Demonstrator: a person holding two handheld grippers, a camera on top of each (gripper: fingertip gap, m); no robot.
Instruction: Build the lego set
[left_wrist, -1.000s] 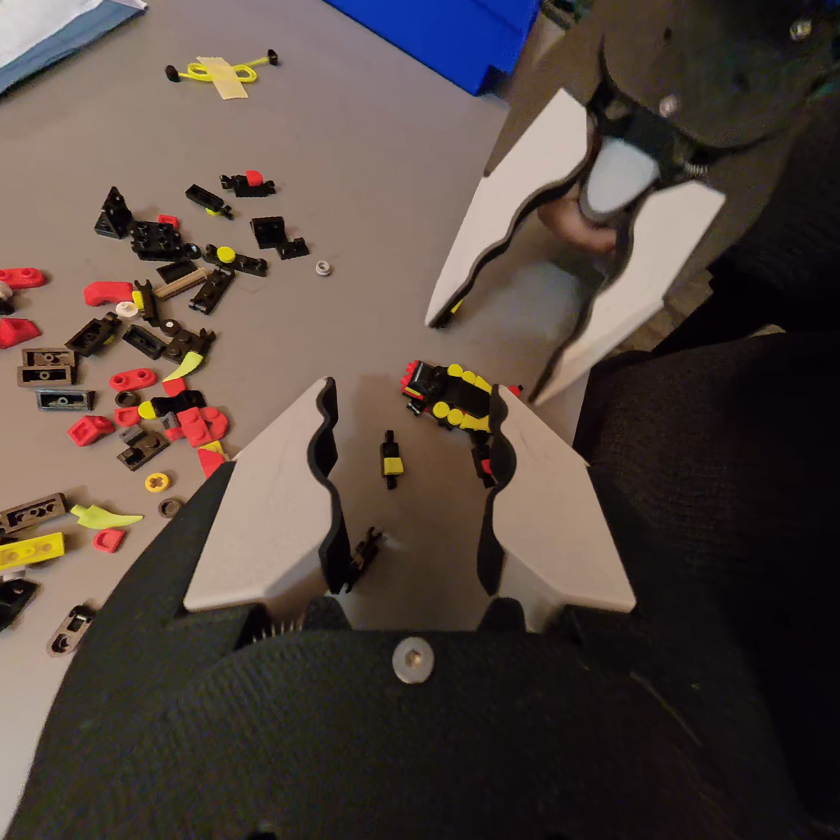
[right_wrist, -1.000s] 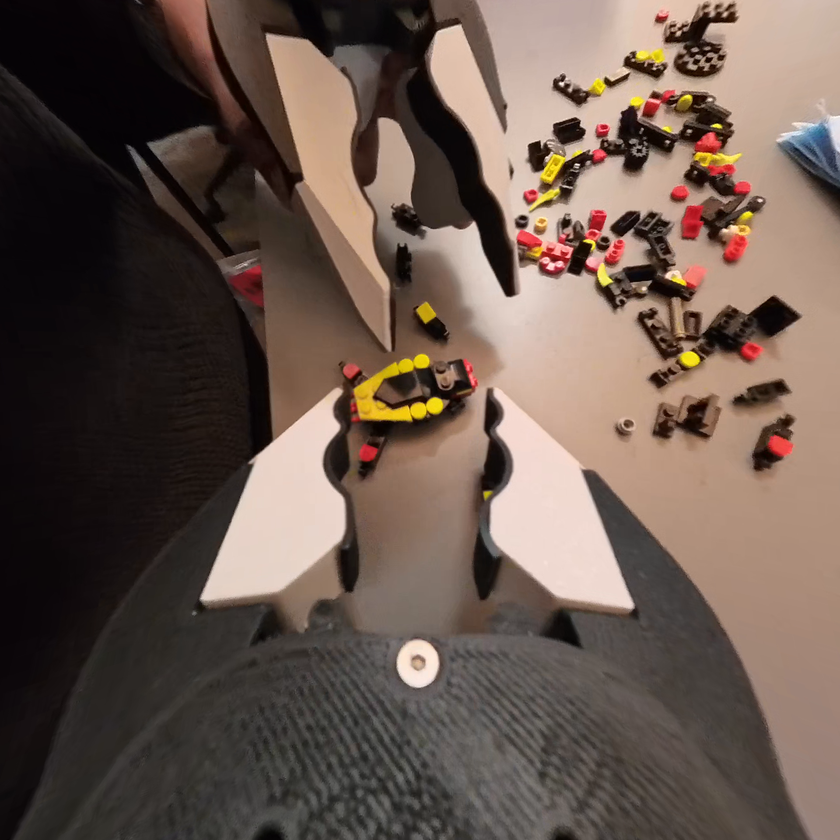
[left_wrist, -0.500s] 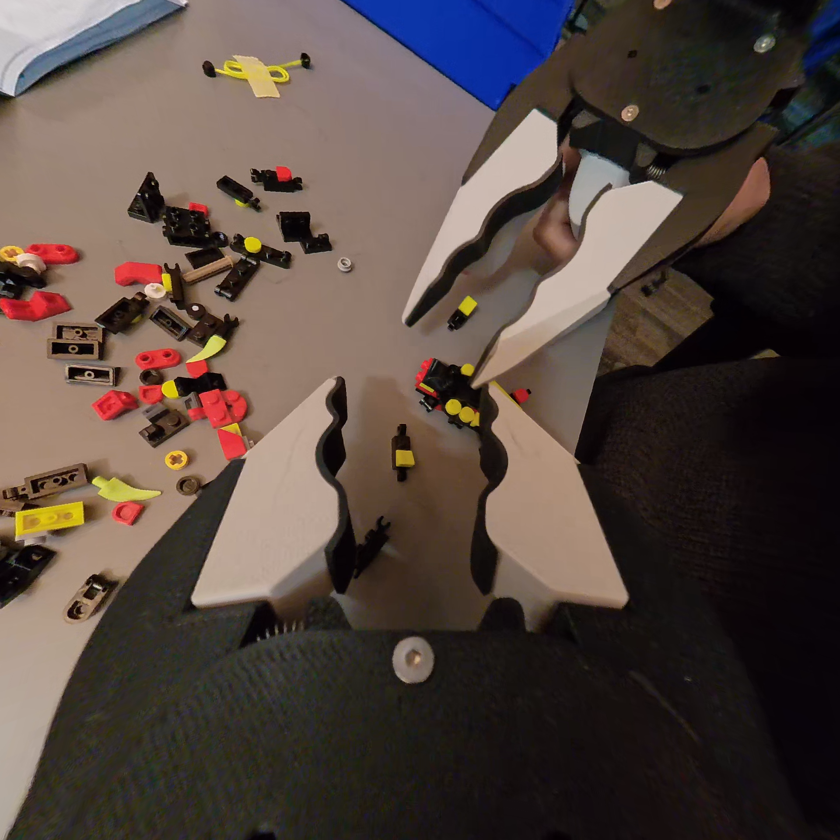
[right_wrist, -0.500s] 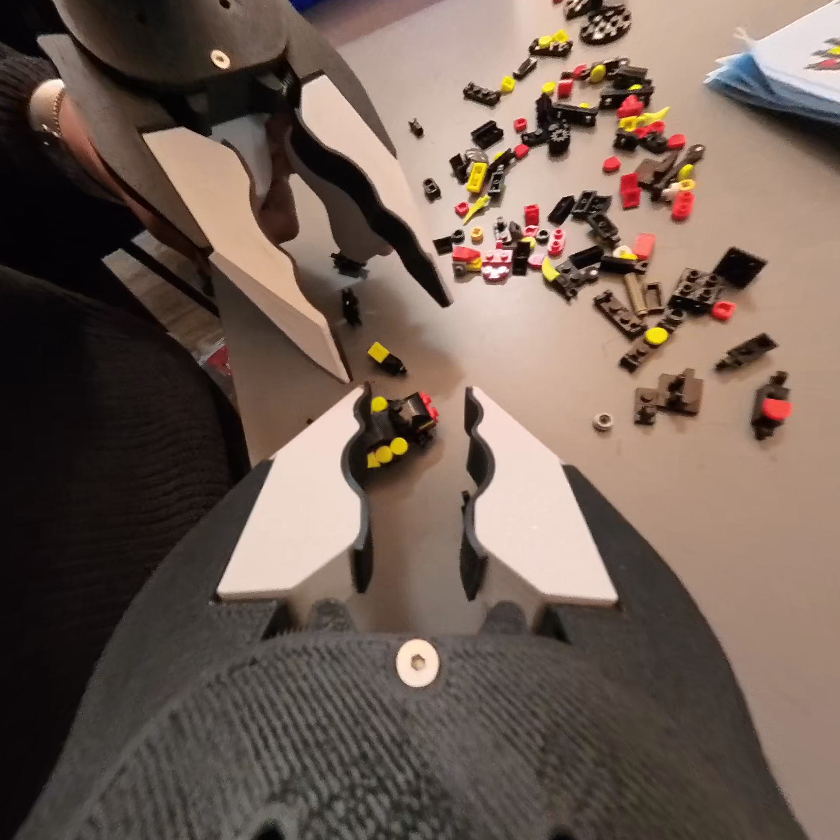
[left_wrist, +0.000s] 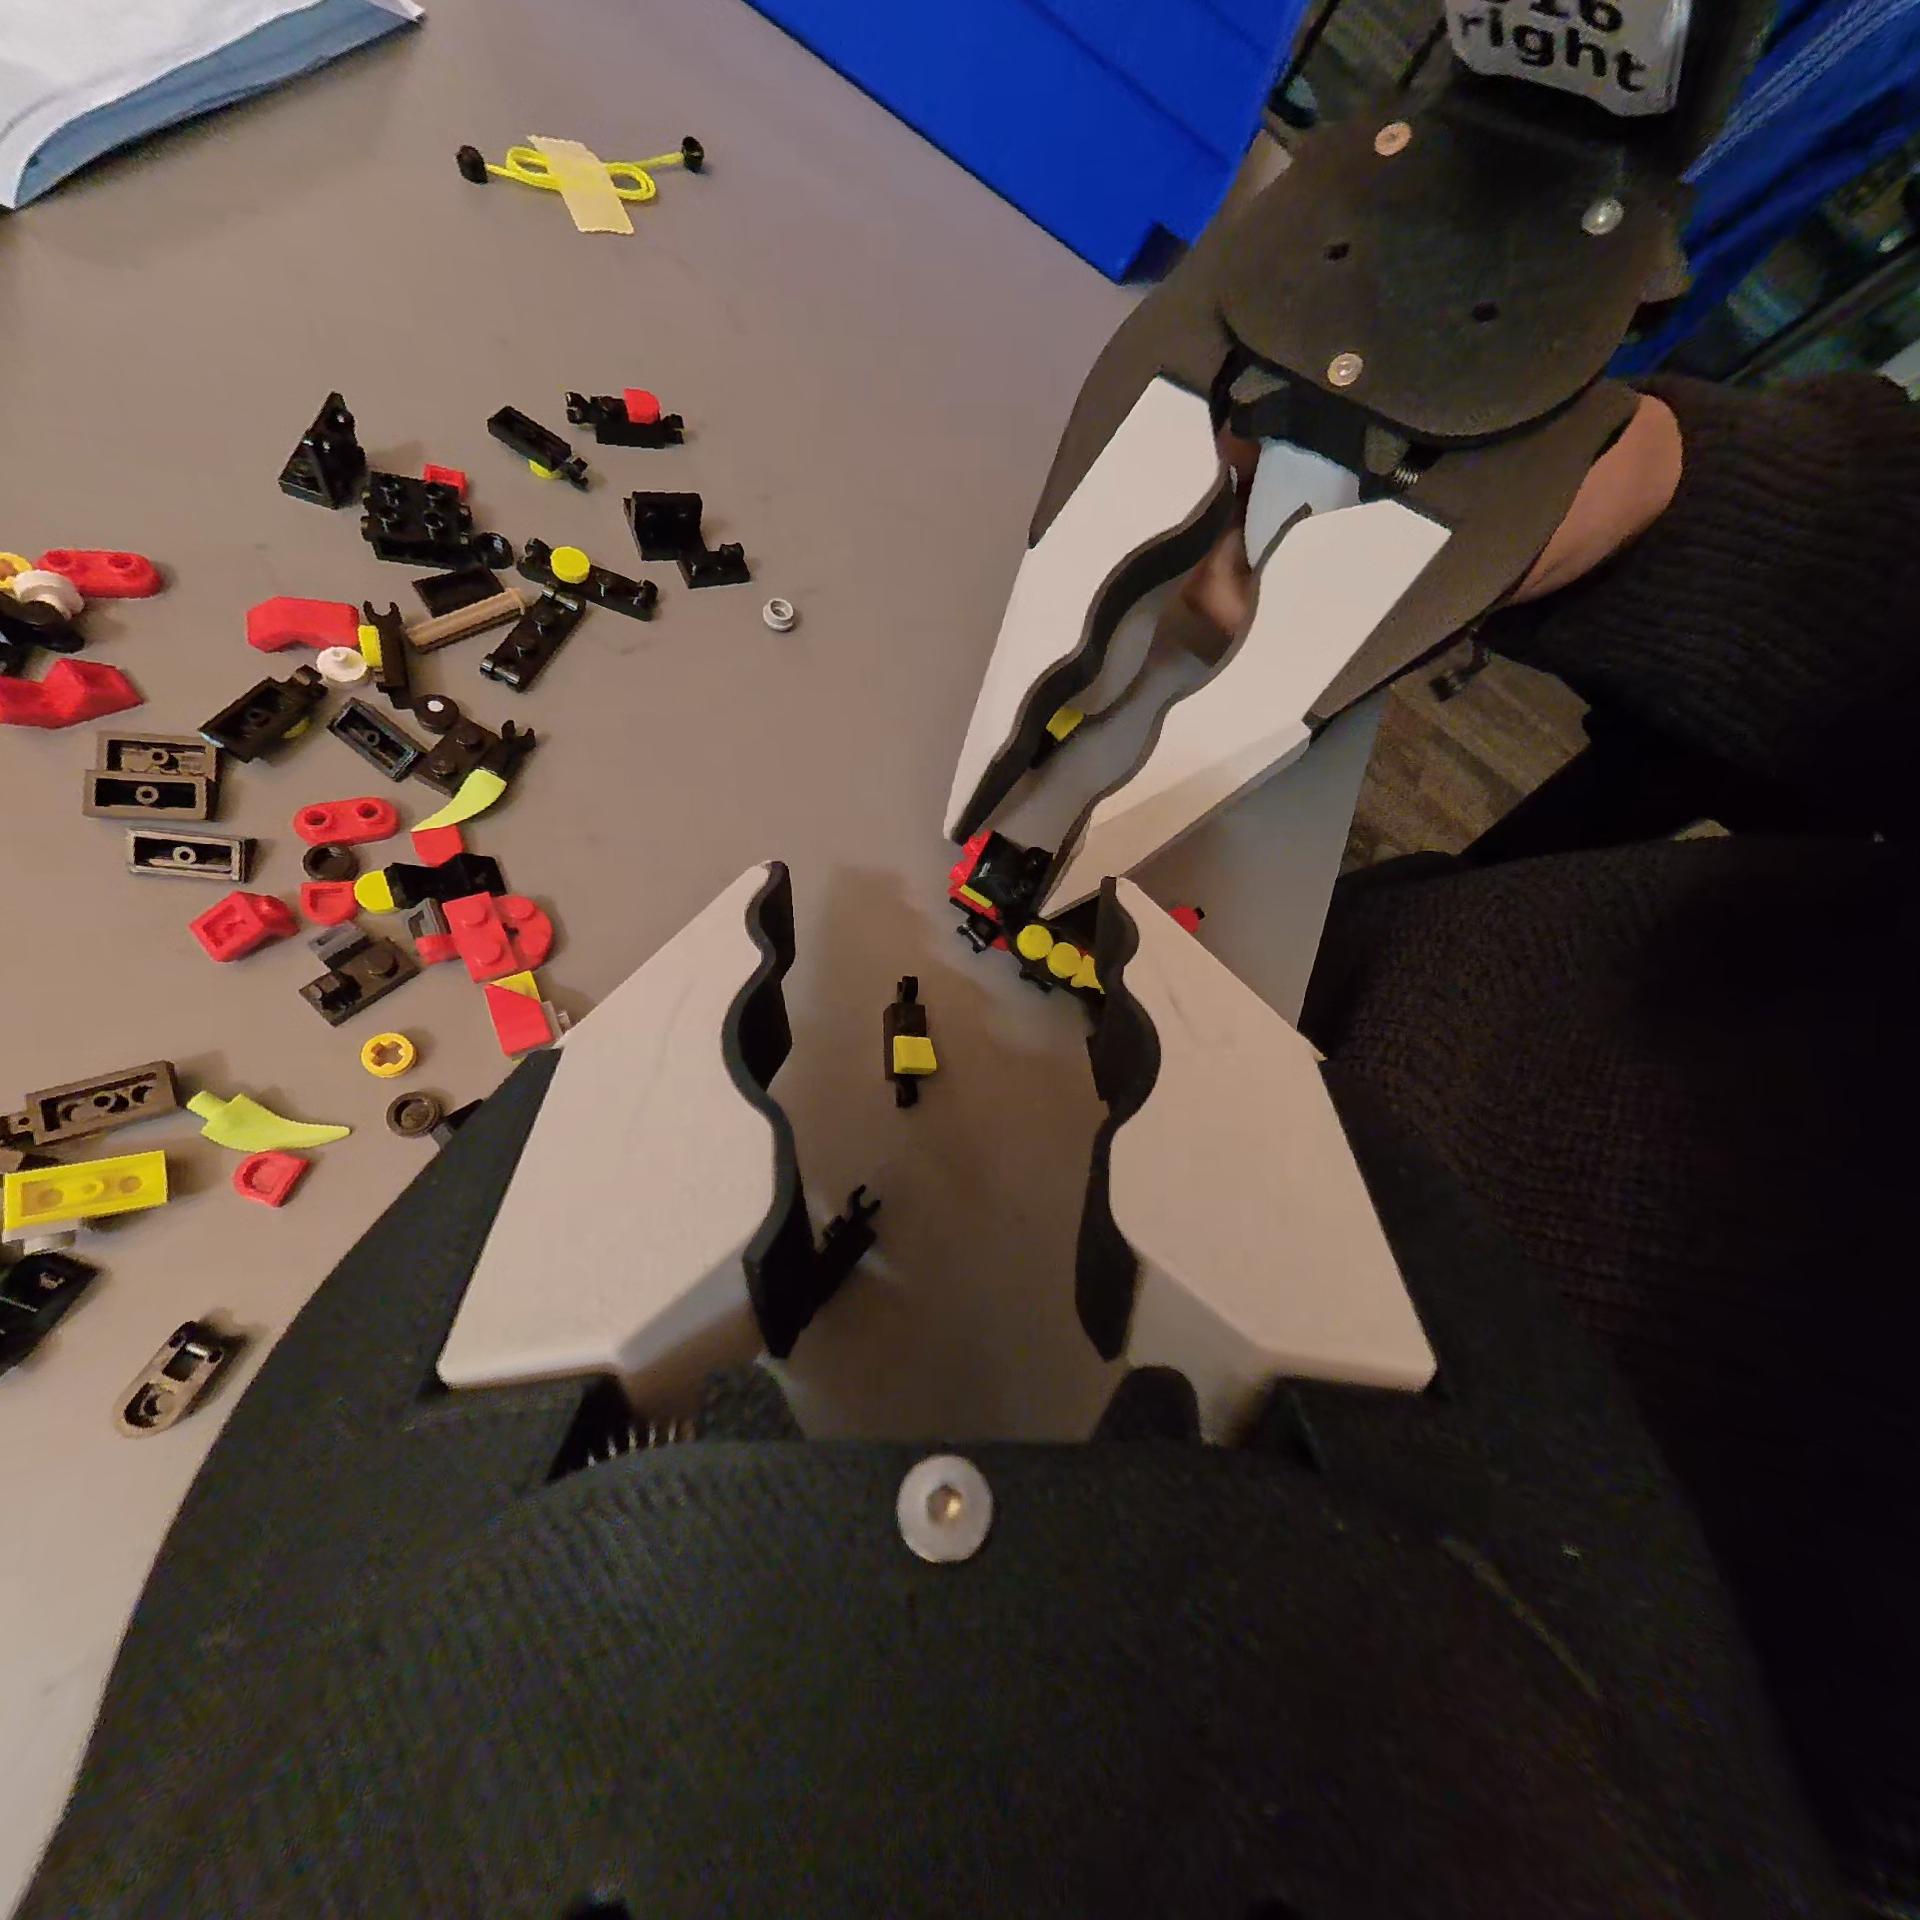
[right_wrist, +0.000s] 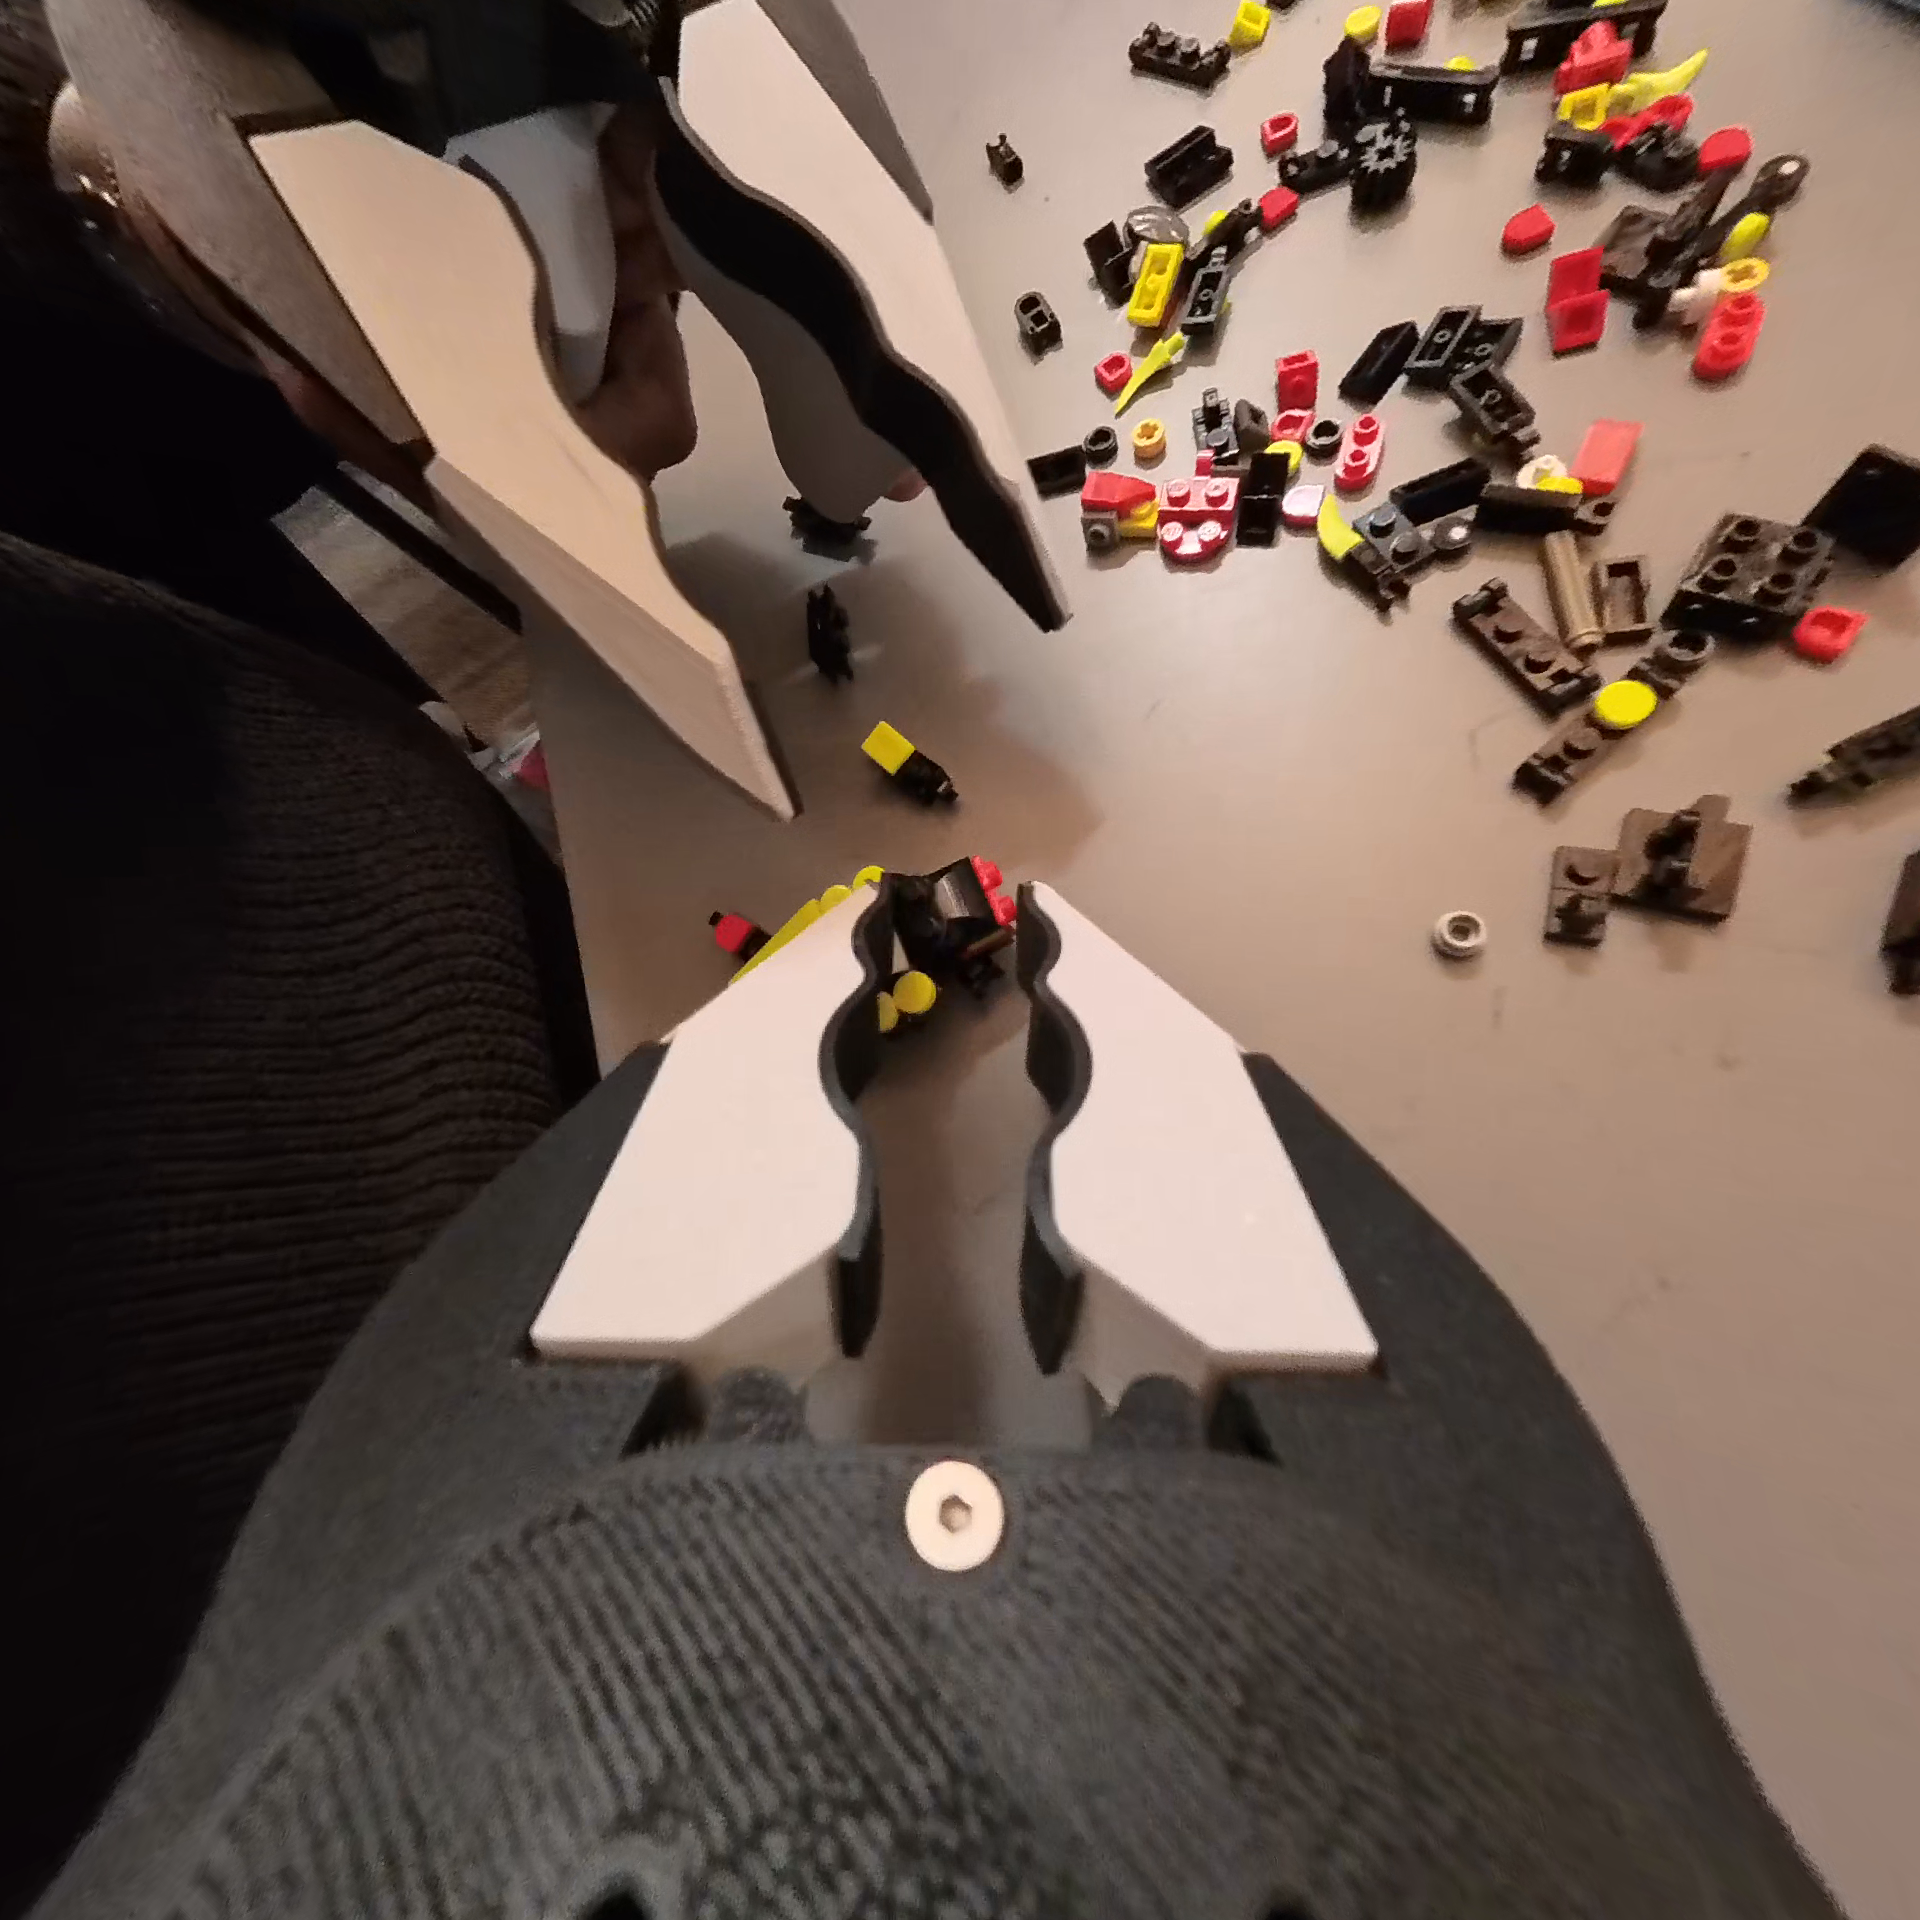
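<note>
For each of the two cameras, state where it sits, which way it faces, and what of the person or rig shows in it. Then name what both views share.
Left wrist view: sits on the left gripper, looks forward and down at the grey table; the right gripper, a hand and a black sleeve show.
Right wrist view: sits on the right gripper, looks down the opposite way; the left gripper and a black sleeve show.
Shared: the partly built model, a small black-and-yellow piece, the scattered loose bricks.
</note>
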